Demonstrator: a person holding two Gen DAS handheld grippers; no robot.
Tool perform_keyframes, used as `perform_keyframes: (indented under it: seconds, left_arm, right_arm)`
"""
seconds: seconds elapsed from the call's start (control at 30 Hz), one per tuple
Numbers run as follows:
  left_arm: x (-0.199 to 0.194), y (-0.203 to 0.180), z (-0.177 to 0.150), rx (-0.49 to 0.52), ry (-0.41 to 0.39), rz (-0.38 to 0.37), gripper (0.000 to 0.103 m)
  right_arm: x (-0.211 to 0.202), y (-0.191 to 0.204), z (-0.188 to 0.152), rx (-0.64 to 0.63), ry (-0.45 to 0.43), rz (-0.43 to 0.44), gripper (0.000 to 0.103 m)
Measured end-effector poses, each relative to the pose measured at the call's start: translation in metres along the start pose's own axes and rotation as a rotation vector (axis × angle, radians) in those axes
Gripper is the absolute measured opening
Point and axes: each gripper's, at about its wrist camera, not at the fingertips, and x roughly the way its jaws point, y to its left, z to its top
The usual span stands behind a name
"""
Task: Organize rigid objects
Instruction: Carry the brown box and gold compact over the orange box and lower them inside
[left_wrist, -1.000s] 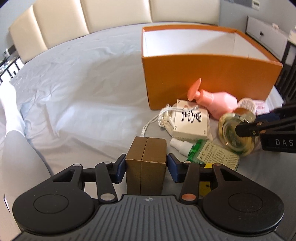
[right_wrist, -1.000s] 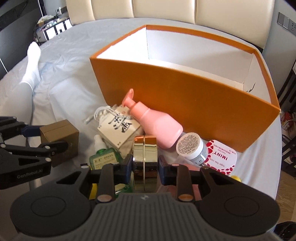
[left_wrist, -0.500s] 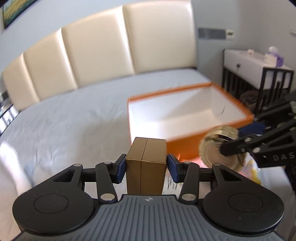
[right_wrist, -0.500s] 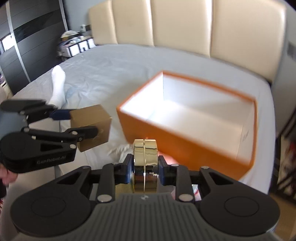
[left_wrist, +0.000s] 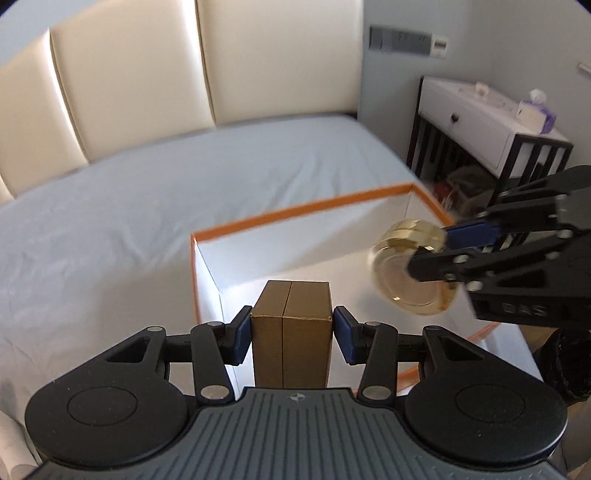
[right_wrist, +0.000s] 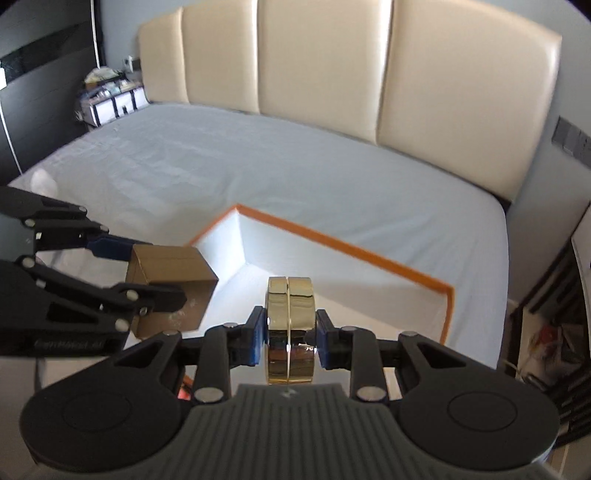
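Observation:
My left gripper (left_wrist: 291, 332) is shut on a brown cardboard box (left_wrist: 290, 325) and holds it in the air over the near left part of the open orange storage box (left_wrist: 295, 218). My right gripper (right_wrist: 290, 334) is shut on a round gold tin (right_wrist: 290, 325), held above the same orange box (right_wrist: 354, 251). In the left wrist view the gold tin (left_wrist: 413, 273) and right gripper (left_wrist: 443, 251) hang to the right. In the right wrist view the brown box (right_wrist: 170, 284) and left gripper (right_wrist: 147, 273) are at left. The orange box interior looks white and bare.
The orange box sits on a bed with a pale grey sheet (left_wrist: 129, 206) and a cream padded headboard (right_wrist: 332, 74). A white-topped black nightstand (left_wrist: 491, 125) stands right of the bed. Shelves with clutter (right_wrist: 107, 96) stand at far left.
Both grippers have risen from the pile of items in front of the orange box and moved forward over its opening, each still holding its object. The pile is out of view now.

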Motion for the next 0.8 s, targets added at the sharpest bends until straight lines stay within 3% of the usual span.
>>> perform_keyframes:
  seconds: [0.23,0.37,0.5,0.77,0.8]
  left_arm:
    - [0.063,0.015,0.002,-0.090,0.201,-0.058,0.052]
    - [0.079,0.003,0.002,-0.044,0.281,-0.086,0.052]
    - [0.092,-0.001,-0.001,-0.066,0.384,-0.139,0.052]
    - [0.114,-0.005,-0.012,-0.071,0.477,-0.095,0.051]
    - [0.115,-0.005,-0.013,-0.064,0.486,-0.065,0.057]
  right_arm:
    - [0.036,-0.018,-0.009,-0.001,0.114,0.028,0.027]
    - [0.051,-0.026,-0.007,0.034,0.161,0.067,0.027]
    - [0.054,-0.020,-0.016,0.022,0.179,0.088,0.027]
    - [0.059,-0.011,-0.023,0.008,0.202,0.068,0.027]
    - [0.058,-0.013,-0.024,0.010,0.203,0.062,0.027]
